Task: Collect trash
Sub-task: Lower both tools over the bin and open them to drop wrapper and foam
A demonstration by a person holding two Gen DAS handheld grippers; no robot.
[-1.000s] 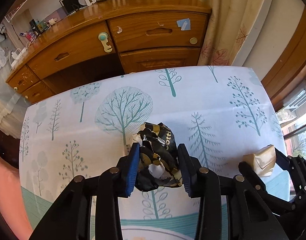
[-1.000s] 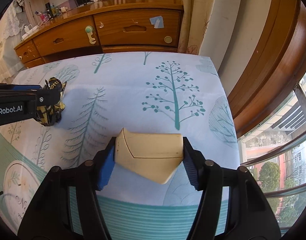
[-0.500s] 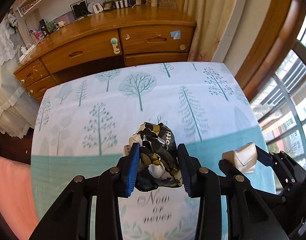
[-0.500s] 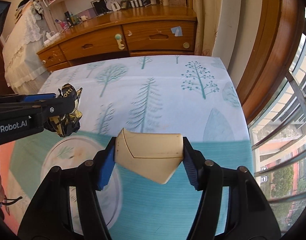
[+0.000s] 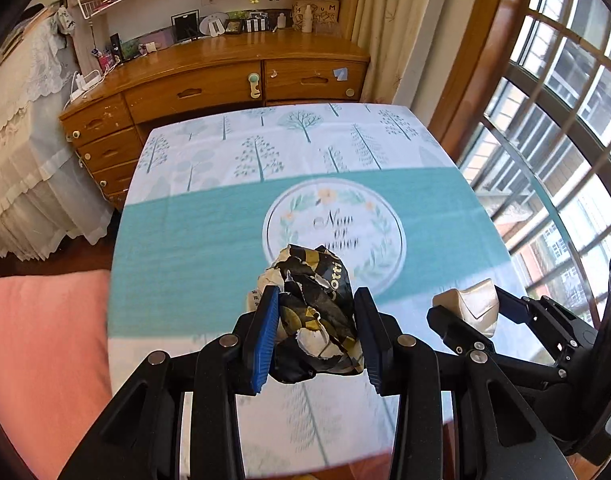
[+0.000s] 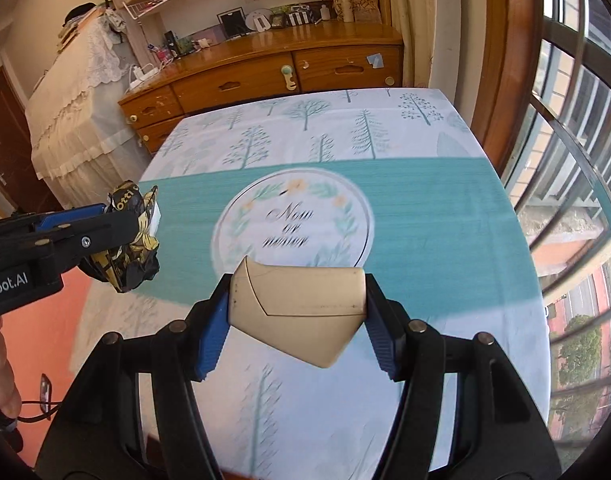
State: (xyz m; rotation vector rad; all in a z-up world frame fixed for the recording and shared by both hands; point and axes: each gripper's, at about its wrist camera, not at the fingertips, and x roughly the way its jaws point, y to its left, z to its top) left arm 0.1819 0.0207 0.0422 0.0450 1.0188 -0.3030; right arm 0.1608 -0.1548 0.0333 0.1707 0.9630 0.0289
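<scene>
- The left gripper [image 5: 315,322] is clamped on a crumpled black-and-gold wrapper [image 5: 313,312], held above the tablecloth [image 5: 193,240].
- The right gripper [image 6: 297,312], at three o'clock of the left, pinches a beige folded carton [image 6: 301,308] by its two ends.
- Both look light; the wrapper is soft and springy, the carton stiffer, likely crushable mid-body.
- No bin shows in either view; the cloth's near edge is blurred.

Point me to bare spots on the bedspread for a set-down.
The tree-print bedspread looks bare: the teal band around the round "Now or never" emblem, and the tree strip toward the wooden desk. Crowded only at the near edge, where both tongs hang: left on the crumpled black-gold wrapper, right on the beige carton.
</scene>
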